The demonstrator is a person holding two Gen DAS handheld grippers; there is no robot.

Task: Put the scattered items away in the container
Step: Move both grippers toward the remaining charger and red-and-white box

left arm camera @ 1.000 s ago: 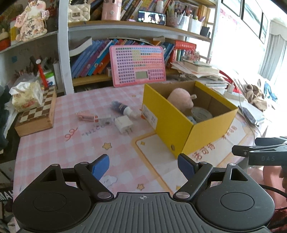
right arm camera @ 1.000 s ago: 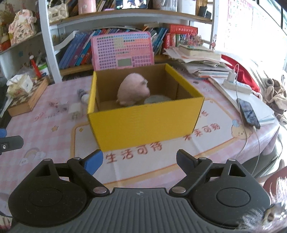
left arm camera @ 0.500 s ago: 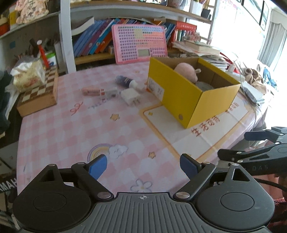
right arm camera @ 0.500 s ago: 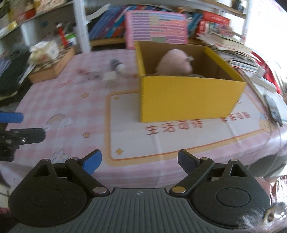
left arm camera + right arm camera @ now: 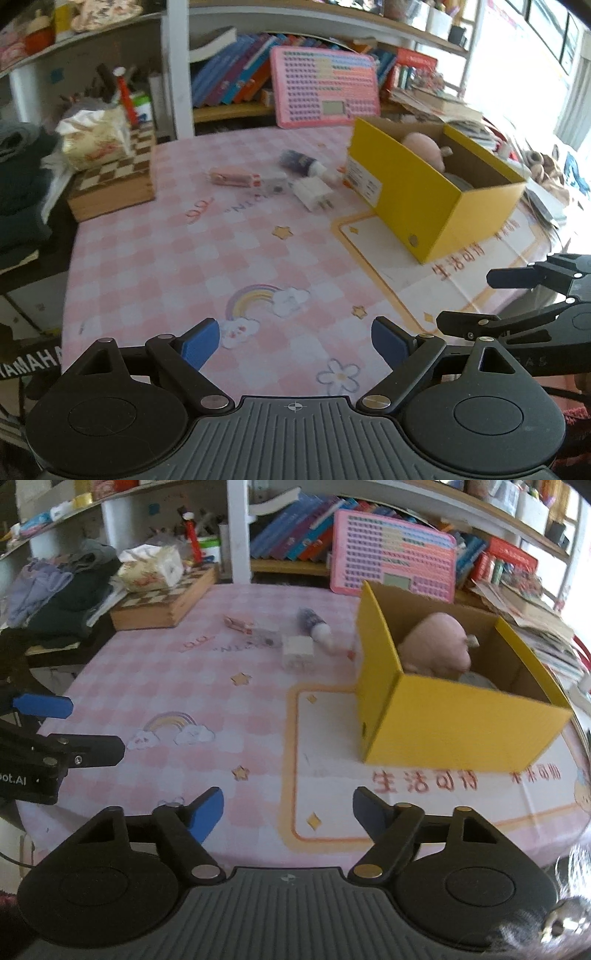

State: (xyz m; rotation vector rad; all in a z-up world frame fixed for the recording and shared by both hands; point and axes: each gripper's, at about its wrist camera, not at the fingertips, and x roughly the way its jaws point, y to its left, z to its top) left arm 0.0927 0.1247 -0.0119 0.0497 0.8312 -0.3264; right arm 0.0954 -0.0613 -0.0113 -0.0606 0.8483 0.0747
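A yellow cardboard box stands on the right of the pink checked table and holds a pink plush toy. Left of the box lie a white charger plug, a dark tube with a white cap, a pink clip-like item and a small clear item. My left gripper is open and empty above the near table. My right gripper is open and empty near the front edge.
A wooden chessboard box with a tissue pack on it sits far left. A pink toy keyboard leans on the bookshelf behind. Dark clothes are piled off the left edge. Papers and books lie right of the box.
Both grippers have drawn back from the box toward the near table edge and turned left; more of the table shows. Both stay open and empty.
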